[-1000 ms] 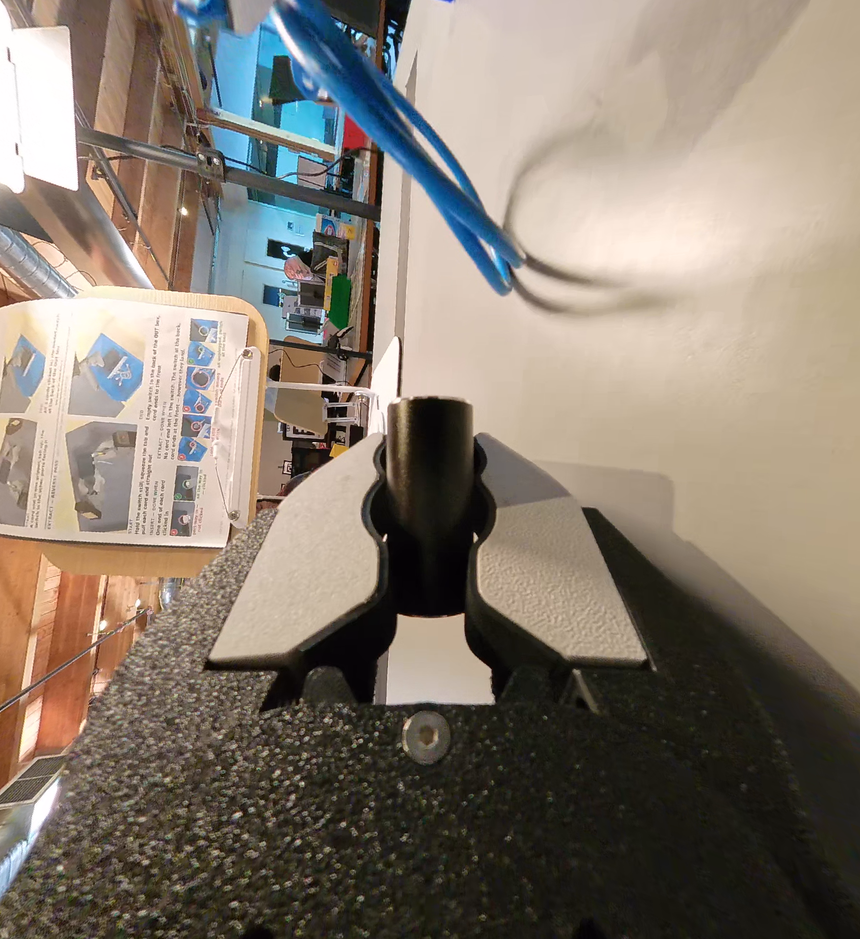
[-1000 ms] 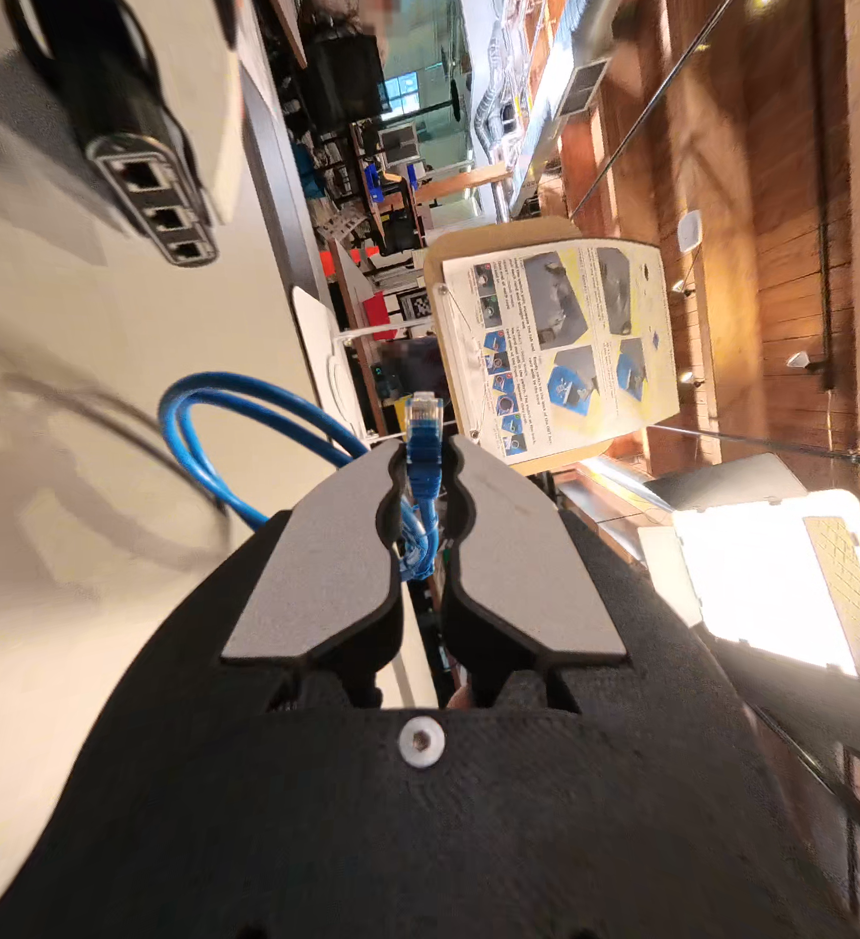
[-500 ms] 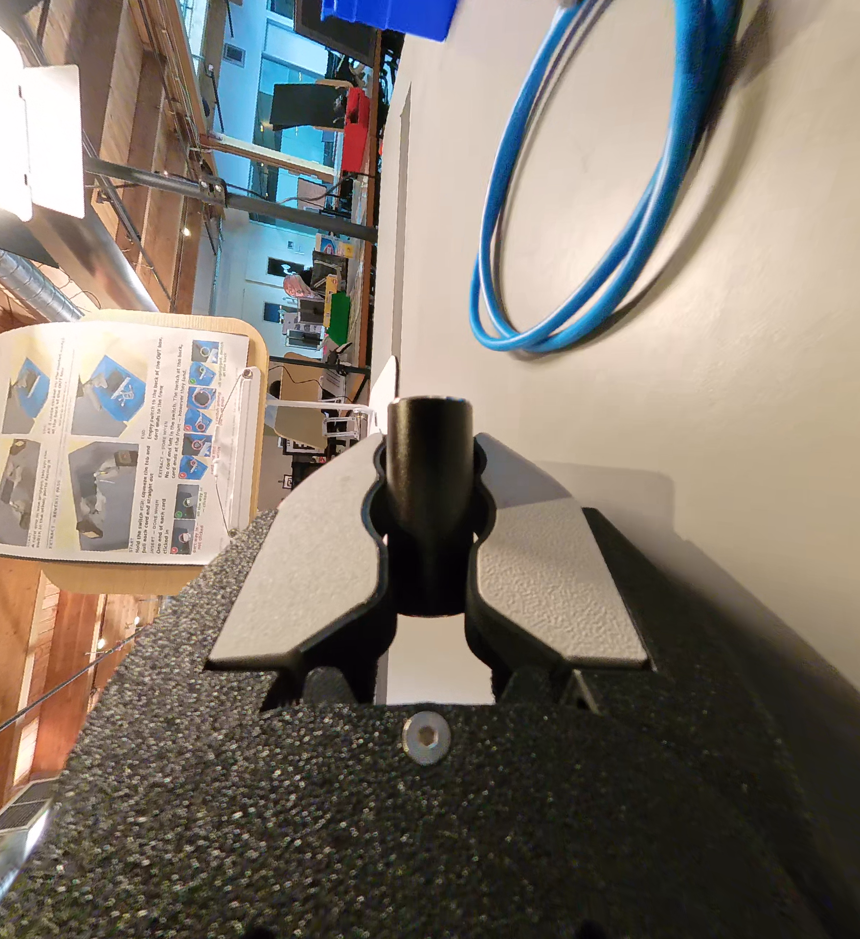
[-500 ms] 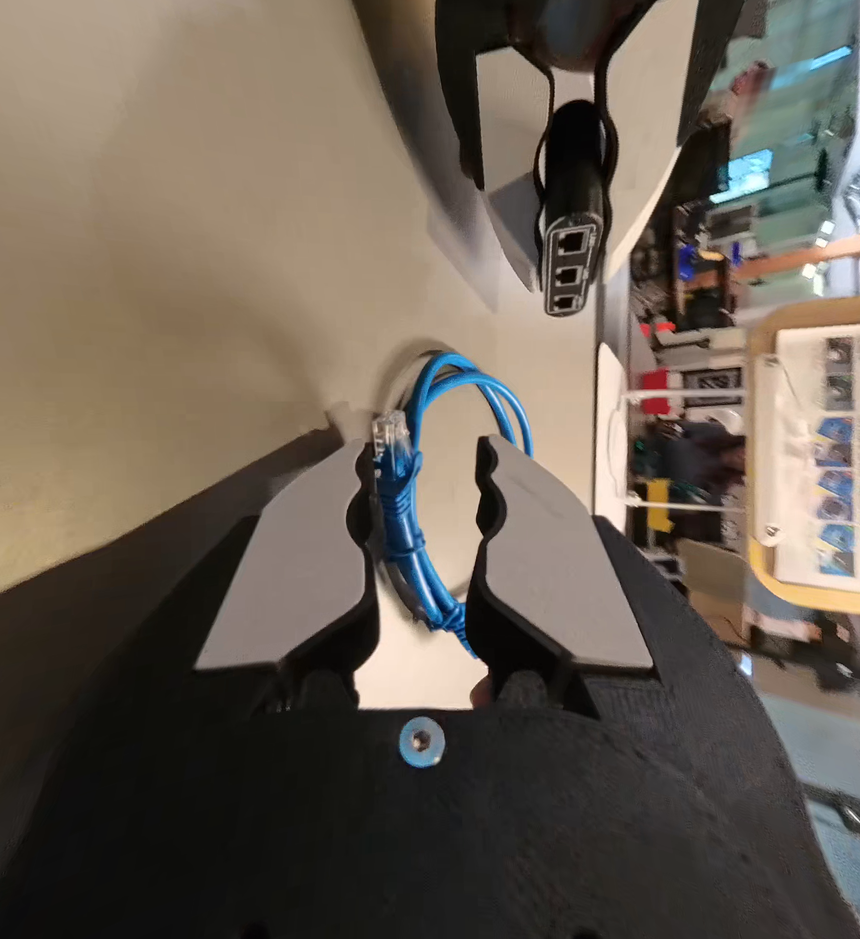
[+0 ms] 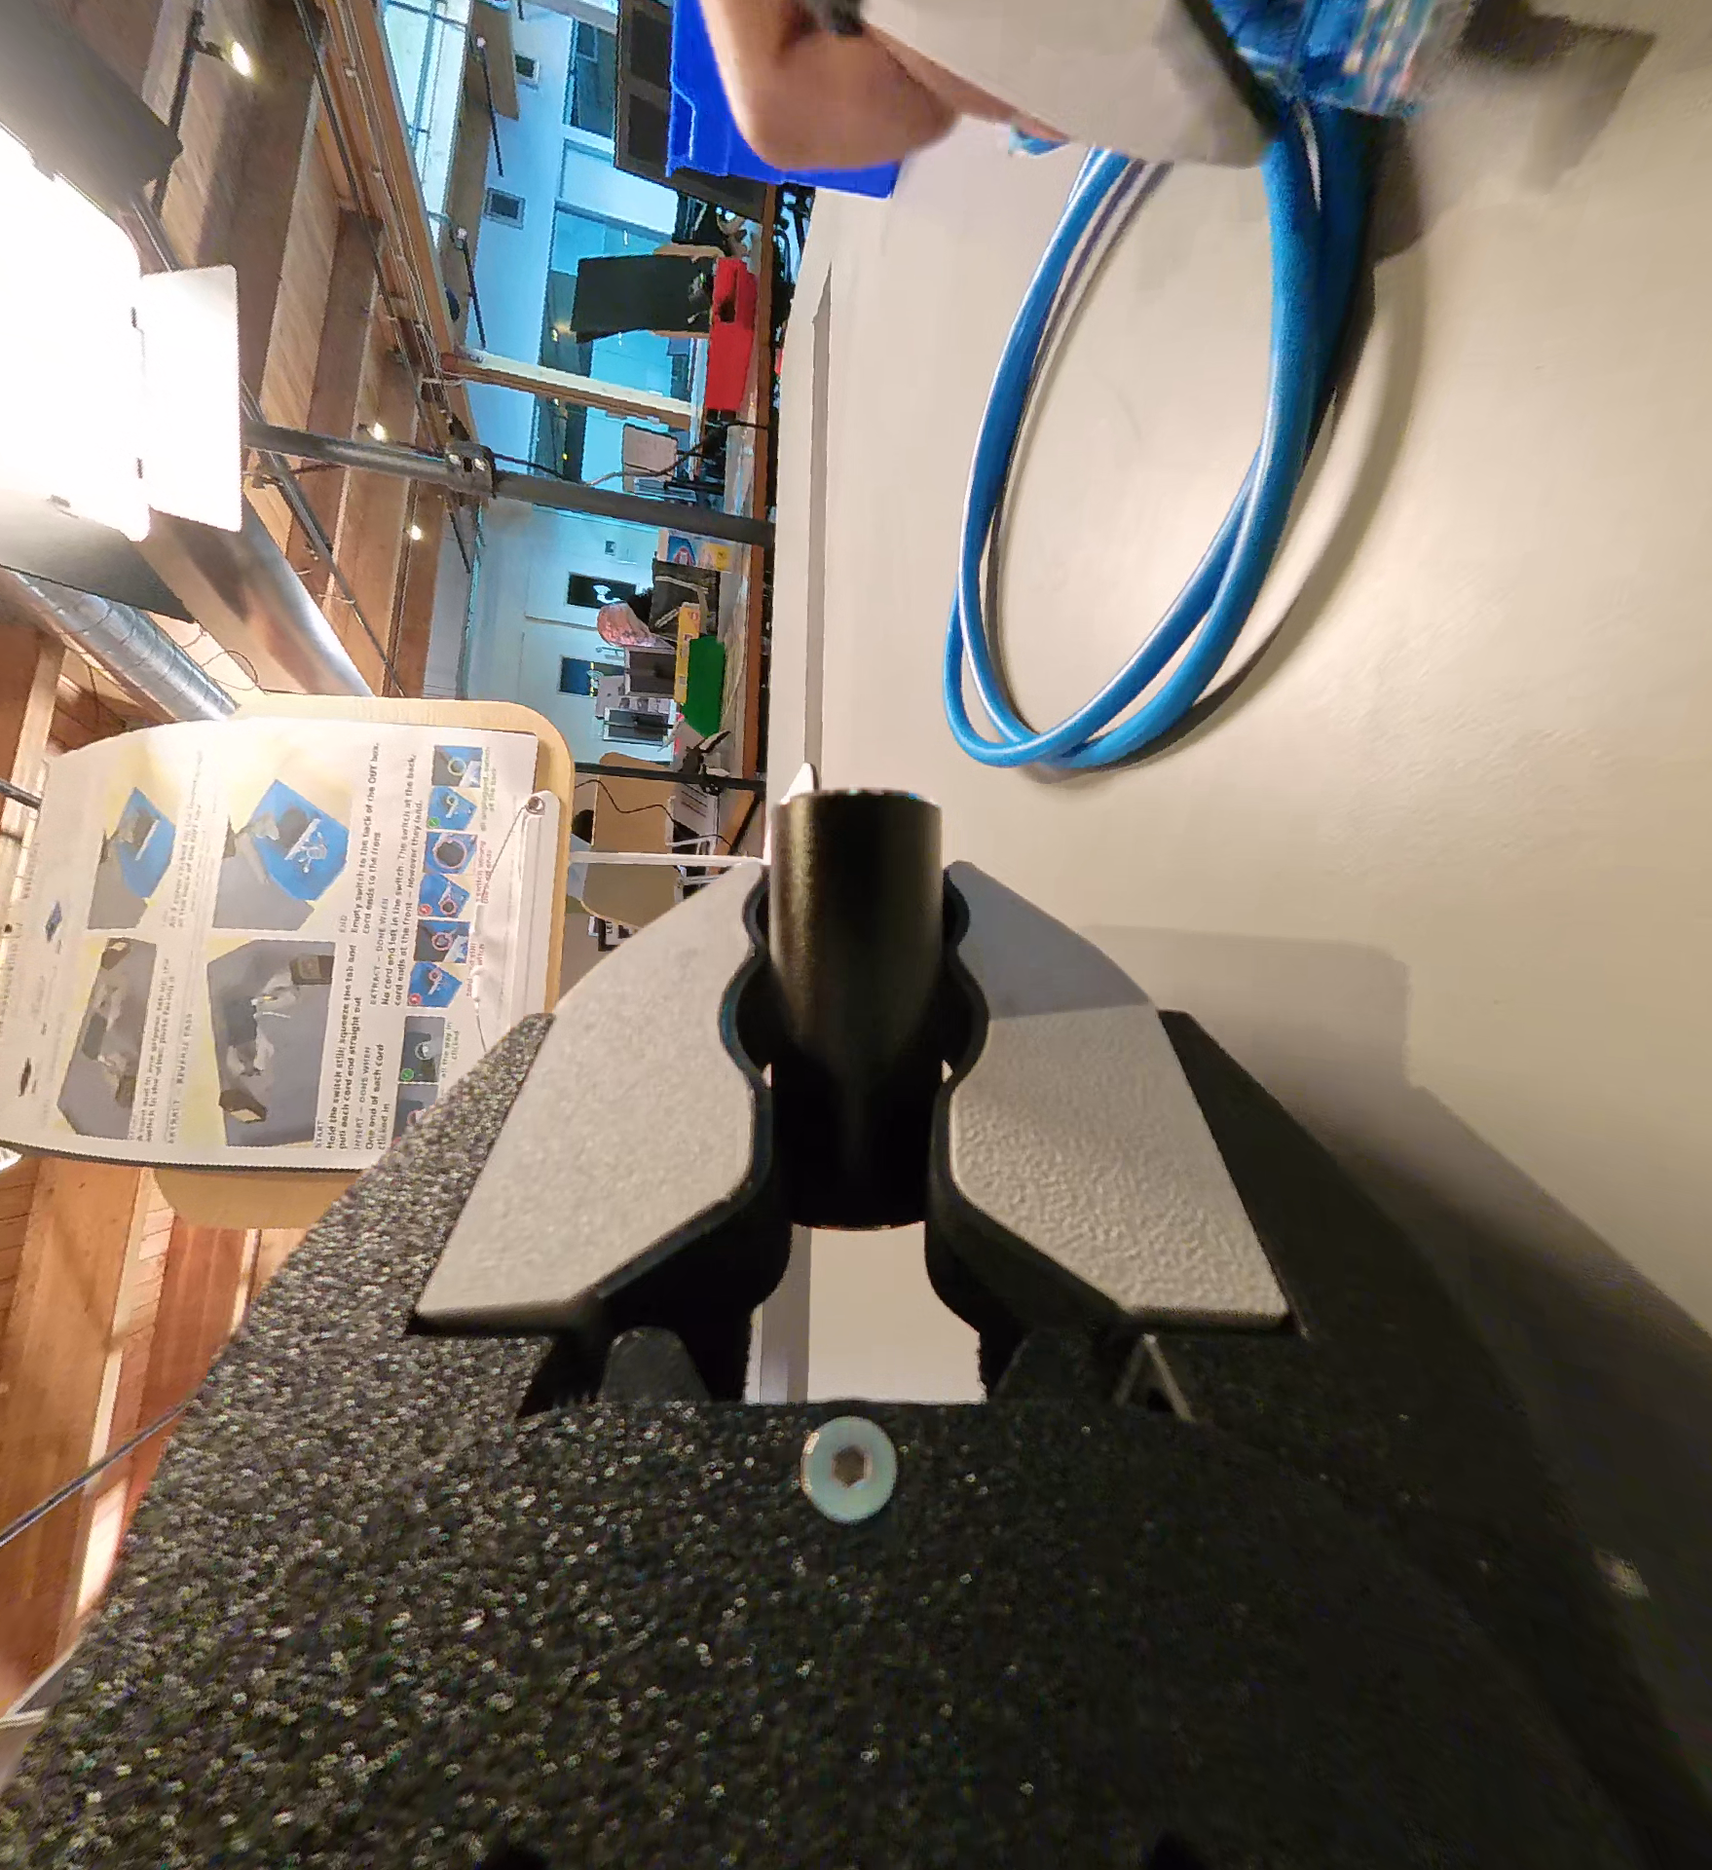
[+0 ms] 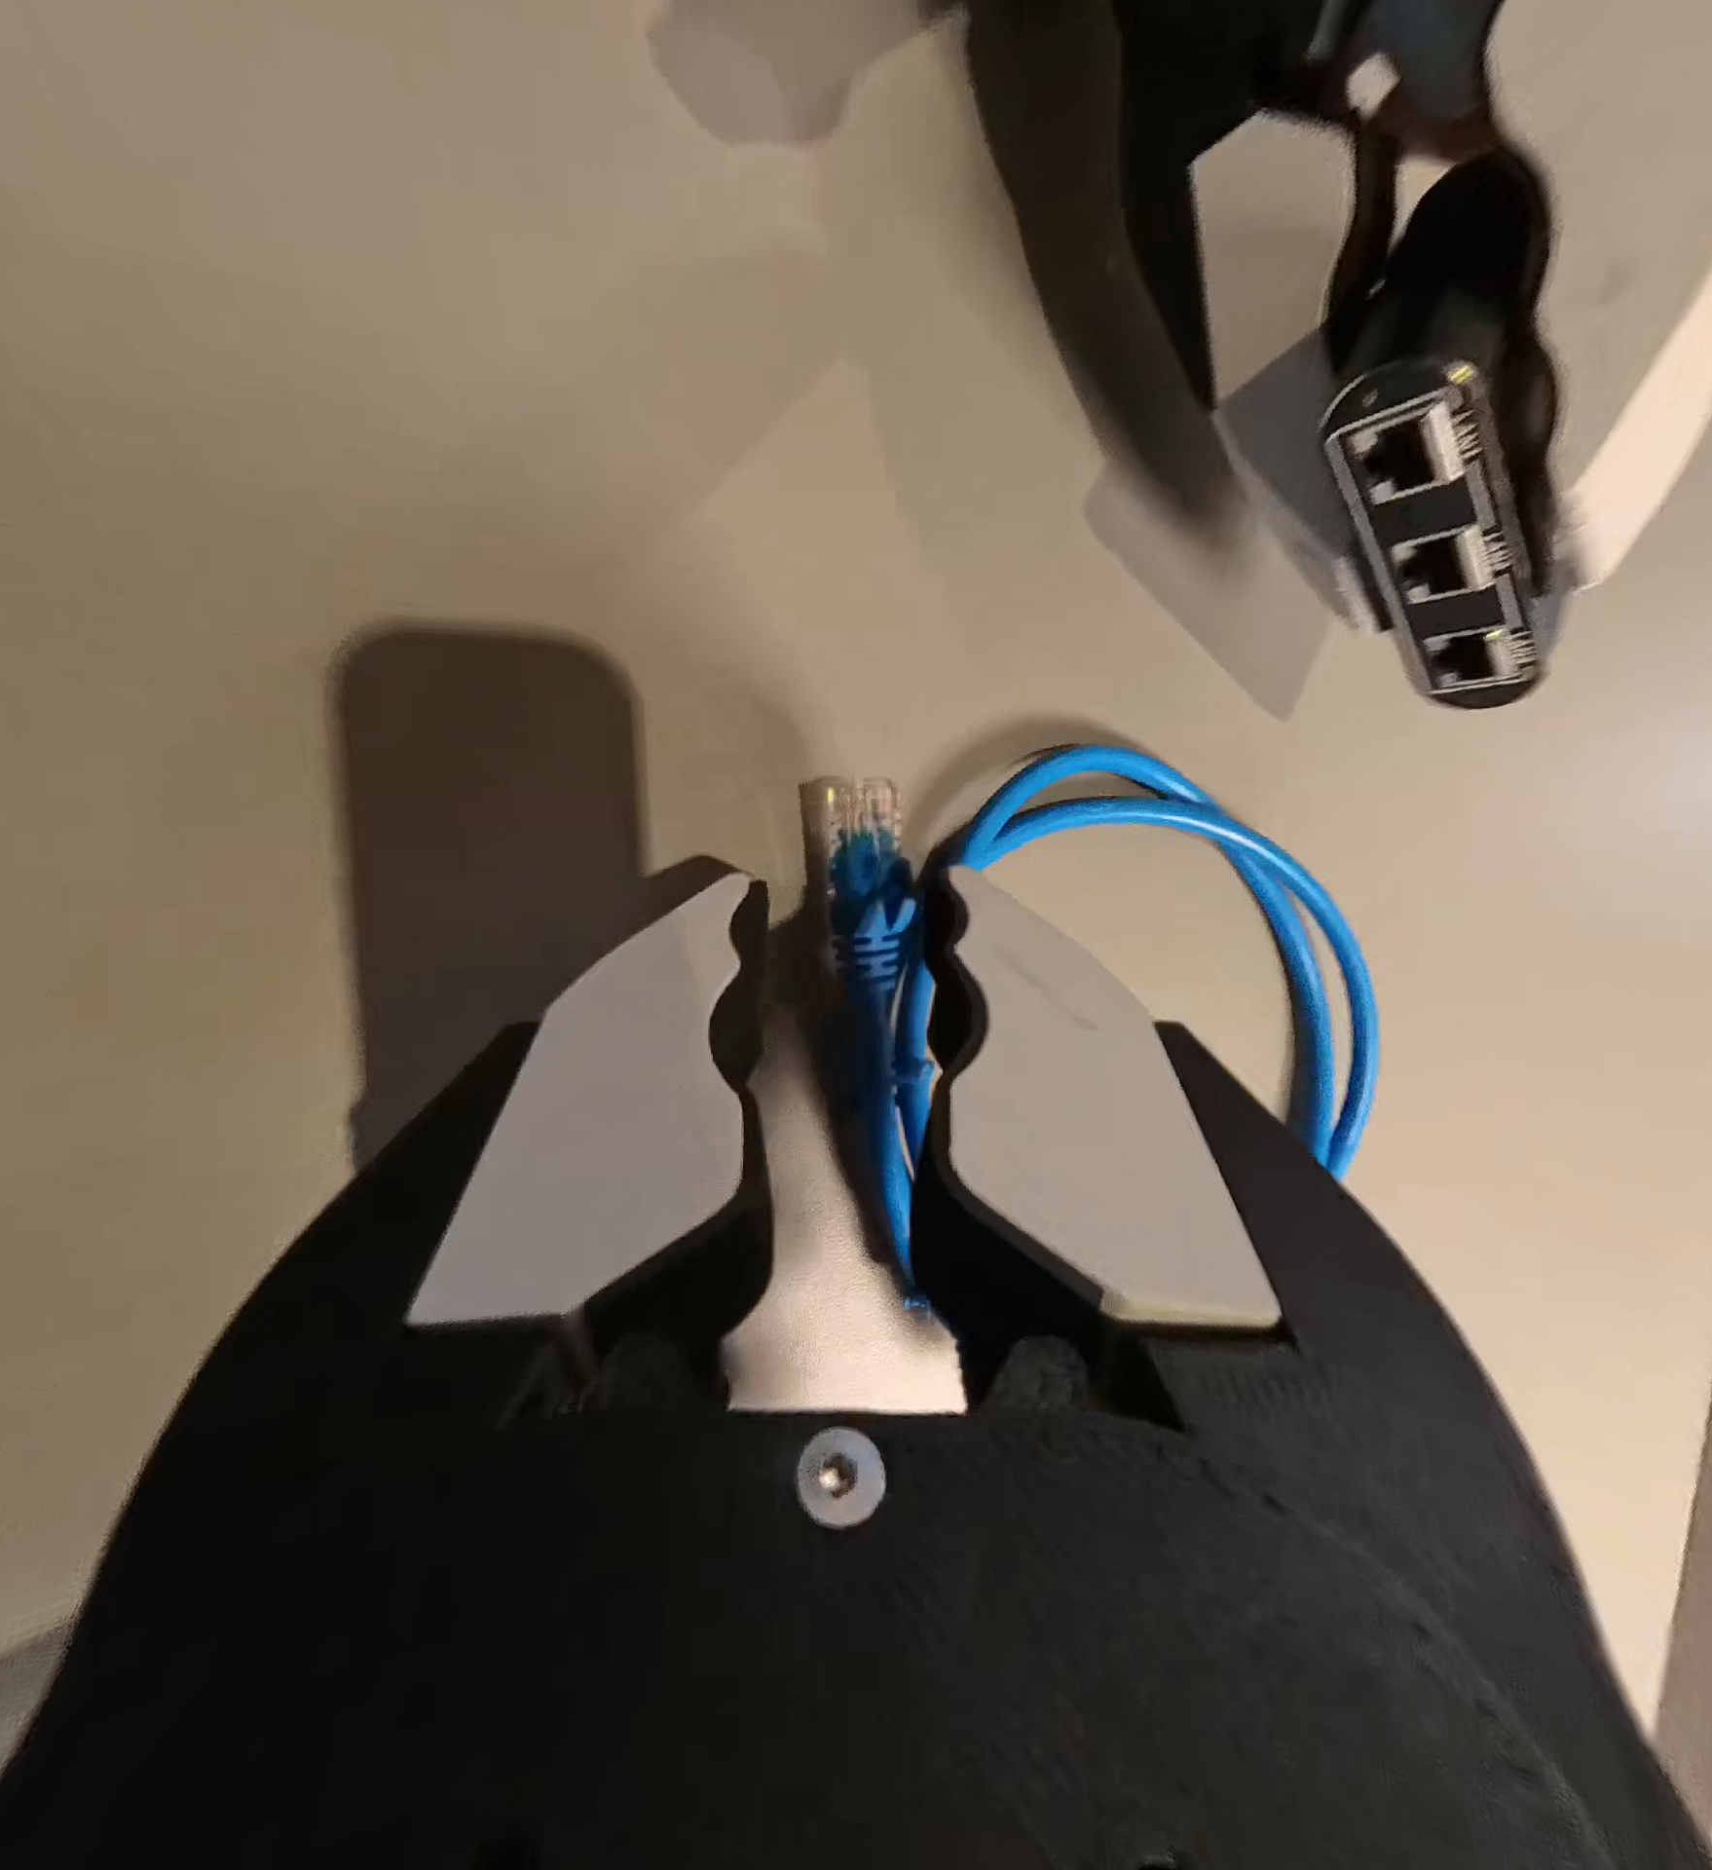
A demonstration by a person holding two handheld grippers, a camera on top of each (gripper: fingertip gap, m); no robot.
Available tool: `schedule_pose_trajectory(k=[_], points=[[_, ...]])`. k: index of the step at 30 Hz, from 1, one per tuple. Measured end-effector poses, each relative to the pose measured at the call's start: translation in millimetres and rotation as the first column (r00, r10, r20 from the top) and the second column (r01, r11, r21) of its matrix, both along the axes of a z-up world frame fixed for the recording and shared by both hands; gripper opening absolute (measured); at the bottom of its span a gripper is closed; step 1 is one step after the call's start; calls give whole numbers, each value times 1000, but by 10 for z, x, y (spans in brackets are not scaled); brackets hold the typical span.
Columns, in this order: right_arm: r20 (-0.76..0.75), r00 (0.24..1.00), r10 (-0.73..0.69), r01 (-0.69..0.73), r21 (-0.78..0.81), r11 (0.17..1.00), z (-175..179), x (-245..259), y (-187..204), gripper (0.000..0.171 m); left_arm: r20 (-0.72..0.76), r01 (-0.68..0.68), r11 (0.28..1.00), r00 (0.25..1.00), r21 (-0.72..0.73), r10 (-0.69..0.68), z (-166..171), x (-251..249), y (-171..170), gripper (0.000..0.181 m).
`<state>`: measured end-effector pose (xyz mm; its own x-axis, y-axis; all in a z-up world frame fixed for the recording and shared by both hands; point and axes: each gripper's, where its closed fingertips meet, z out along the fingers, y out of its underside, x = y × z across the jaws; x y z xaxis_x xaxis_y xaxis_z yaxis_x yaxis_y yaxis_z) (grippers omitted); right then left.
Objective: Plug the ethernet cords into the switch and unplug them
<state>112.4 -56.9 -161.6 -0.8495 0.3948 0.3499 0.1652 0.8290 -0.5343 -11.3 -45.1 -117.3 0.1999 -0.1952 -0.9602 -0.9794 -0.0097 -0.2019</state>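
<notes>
Here, in the left wrist view, my left claw [image 5: 857, 997] is pinching the black switch [image 5: 852, 971] end-on, its body sticking out past the tips. Ahead and to the right of the claw, a loop of blue ethernet cord [image 5: 1125, 567] lies on the pale surface [image 5: 1439, 810]. At the top edge, beyond the loop, my right claw [image 5: 1236, 81] and a bit of hand show, blurred. Off to the left stands an instruction sheet on a board [image 5: 255, 941].

In the right wrist view, my right claw [image 6: 847, 911] is spread partway, fingers apart, with the clear-tipped plug ends [image 6: 852, 820] of the cord [image 6: 1287, 911] lying between them, close to the right finger. Whether that finger touches the boots I cannot tell; nothing is squeezed. The rest of the cord curls out to the right of the claw. Up and to the right, the left claw [image 6: 1429, 334] holds the switch [image 6: 1429, 567], three empty ports facing this way.

Risks, as I judge them: two plugs sit side by side, so closing now could catch both or nip the latch tab instead of the boot. A skewed grip would bring the plug to the port crooked and jam it. The switch is held by one narrow end, so a hard push could twist it in the left claw.
</notes>
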Motion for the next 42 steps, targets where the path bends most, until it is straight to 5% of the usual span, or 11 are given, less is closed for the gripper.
schedule_pose_trajectory(k=[5, 8, 11, 16, 27, 42], points=[[-54, 998, -40, 43, 66, 997, -100, -132, 41, 16, 15, 11, 1000, 1000, 9, -11, 22, 16, -14, 28], [-144, 971, -192, 206, 84, 975, -87, -337, 129, 16, 20, 16, 1000, 1000, 6, -16, 9, 16, -15, 28], [-286, 879, -381, 425, 108, 899, -46, -581, 296, 16, 27, 20, 1000, 999, 13, -20, 14, 20, -17, 28], [-382, 757, -530, 584, 33, 811, 31, -789, 349, 16, 41, 40, 999, 998, 28, -41, 18, 84, -16, 28], [-457, 671, -584, 662, 16, 749, 81, -845, 467, 16, -66, 62, 998, 996, -17, -63, -193, 231, 56, 28], [-499, 679, -538, 638, 39, 769, 91, -858, 441, 16, 1, 57, 998, 998, -23, -57, -198, 277, 78, 28]])
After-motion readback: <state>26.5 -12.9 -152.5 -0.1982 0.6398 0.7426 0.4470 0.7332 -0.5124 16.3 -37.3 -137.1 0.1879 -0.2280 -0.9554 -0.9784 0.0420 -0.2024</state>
